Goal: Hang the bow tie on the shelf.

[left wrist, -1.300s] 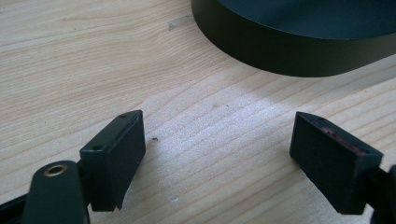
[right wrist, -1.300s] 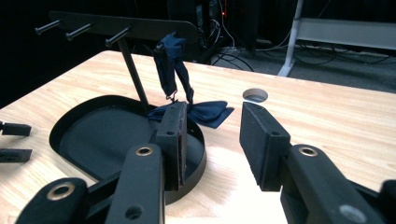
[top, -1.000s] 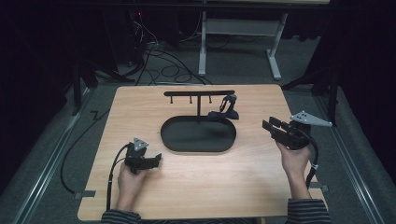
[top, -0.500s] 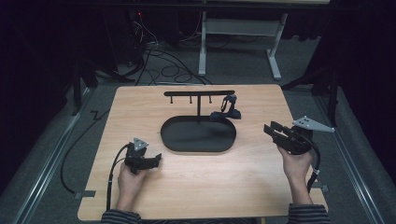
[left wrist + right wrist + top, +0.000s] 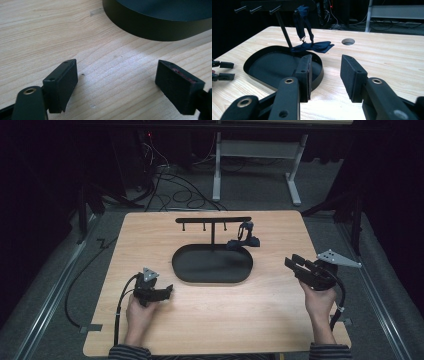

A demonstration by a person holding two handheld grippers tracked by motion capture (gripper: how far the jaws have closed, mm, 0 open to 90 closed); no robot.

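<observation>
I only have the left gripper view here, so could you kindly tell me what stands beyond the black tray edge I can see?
Observer: The tray is the oval base of a stand; a post rises from it to a crossbar with pegs.
Operator: Thank you. Is anything hanging on it?
Observer: Yes, a dark blue bow tie hangs by its strap from the bar's right end, the bow lying on the tray rim.
Operator: And where is the right hand-held gripper, please?
Observer: The right hand-held gripper is right of the tray, open, holding nothing, pointing towards the stand.
</observation>
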